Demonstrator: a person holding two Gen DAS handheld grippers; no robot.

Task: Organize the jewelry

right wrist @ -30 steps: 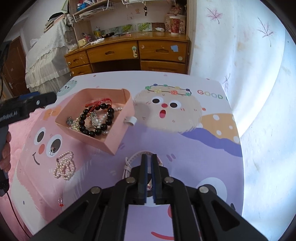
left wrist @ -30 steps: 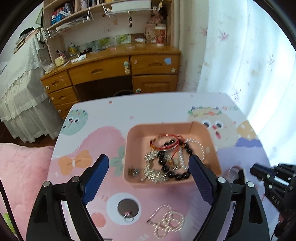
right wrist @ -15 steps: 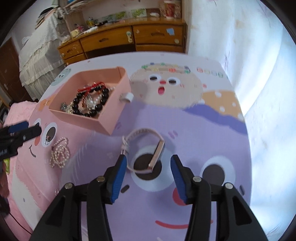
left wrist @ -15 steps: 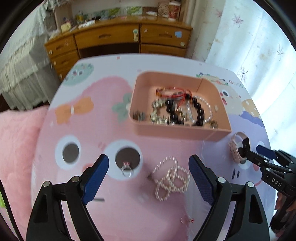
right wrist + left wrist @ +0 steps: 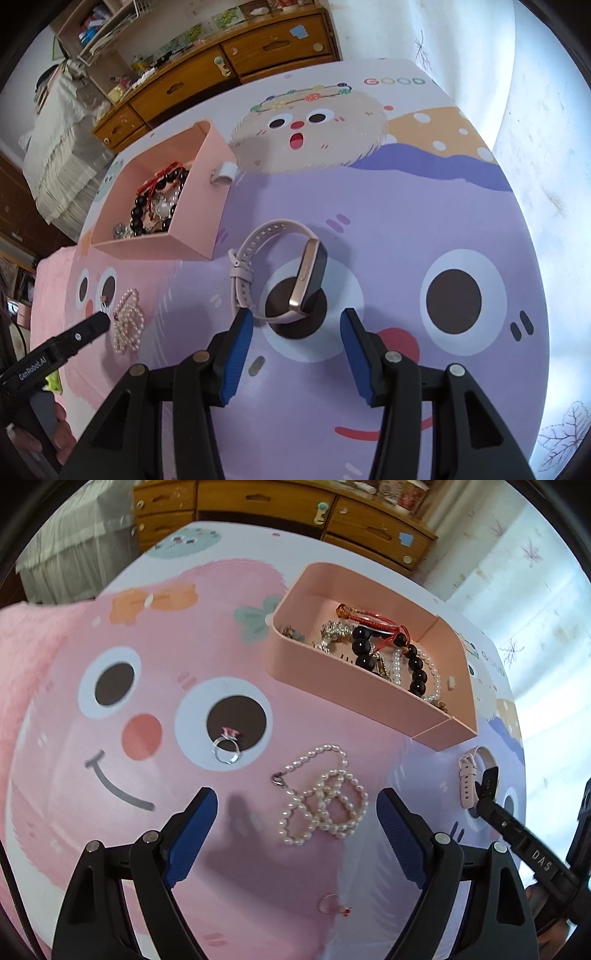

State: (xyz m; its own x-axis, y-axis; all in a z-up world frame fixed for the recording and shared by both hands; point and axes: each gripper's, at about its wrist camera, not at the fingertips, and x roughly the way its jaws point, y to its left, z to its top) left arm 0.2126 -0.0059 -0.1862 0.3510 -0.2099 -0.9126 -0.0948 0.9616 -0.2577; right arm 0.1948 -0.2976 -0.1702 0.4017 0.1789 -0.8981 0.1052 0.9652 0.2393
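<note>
1. Blue-padded left gripper [image 5: 297, 825] hangs wide open and empty over the tangled white pearl necklace [image 5: 323, 799] lying on the cartoon-printed tablecloth [image 5: 110, 805].
2. Right gripper [image 5: 296, 341] stands half open, empty, just short of the pink-strapped smartwatch [image 5: 280, 277].
3. Beyond sits the pink rectangular tray [image 5: 195, 221] of jewelry.

Ahead of me: honey-brown wooden desk with drawers [image 5: 258, 55], cluttered top. Wire-basket shelf [image 5: 107, 33] above. White lace-draped bed [image 5: 55, 147] left. Pale leaf-print curtain [image 5: 517, 590] right. Cartoon-print tablecloth [image 5: 406, 206] below.
</note>
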